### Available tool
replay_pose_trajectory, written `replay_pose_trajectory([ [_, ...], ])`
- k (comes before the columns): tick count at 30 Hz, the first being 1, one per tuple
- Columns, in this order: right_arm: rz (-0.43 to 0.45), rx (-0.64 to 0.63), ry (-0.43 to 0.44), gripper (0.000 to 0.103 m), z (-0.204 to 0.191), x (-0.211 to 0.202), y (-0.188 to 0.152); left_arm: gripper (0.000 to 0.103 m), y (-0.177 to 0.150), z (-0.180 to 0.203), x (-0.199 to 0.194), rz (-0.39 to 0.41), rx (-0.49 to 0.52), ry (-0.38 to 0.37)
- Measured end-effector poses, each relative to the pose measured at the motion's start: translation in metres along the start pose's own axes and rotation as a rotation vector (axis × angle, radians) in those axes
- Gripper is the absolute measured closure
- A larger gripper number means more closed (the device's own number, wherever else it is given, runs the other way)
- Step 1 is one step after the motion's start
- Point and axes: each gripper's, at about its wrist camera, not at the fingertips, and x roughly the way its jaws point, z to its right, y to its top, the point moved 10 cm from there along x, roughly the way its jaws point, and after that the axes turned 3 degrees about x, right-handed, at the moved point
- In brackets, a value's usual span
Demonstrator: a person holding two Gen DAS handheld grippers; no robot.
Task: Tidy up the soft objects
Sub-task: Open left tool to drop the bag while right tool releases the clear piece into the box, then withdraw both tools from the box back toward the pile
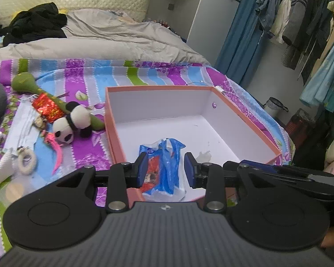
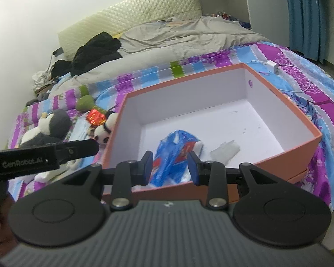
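The left gripper (image 1: pixel 166 170) and right gripper (image 2: pixel 171 168) both hang partly open above the orange box (image 1: pixel 251 122), holding nothing. The blue plastic bag (image 1: pixel 164 166) lies inside the box. The panda toy (image 1: pixel 72 124) lies on the striped blanket (image 1: pixel 82 77) beside it.

place: bedroom | signs: bed (image 1: pixel 113 44), hanging clothes (image 1: pixel 300 17)

Crumpled blue plastic packet (image 1: pixel 164 166) lying inside open orange box (image 1: pixel 245 120), panda plush (image 1: pixel 72 122) beside box on bedspread
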Motion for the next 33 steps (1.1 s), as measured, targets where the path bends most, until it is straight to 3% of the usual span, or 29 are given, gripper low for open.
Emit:
replay_pose_trajectory([
  [18,-0.041,-0.086,0.062,0.066,-0.064,-0.031,-0.048,0.062,-0.046,-0.058,-0.094,0.039,-0.085,0.085],
  [33,-0.064,-0.174,0.149,0.066,-0.120,-0.047,-0.075,0.062,-0.088,-0.093,-0.149,0.034,-0.159,0.160],
])
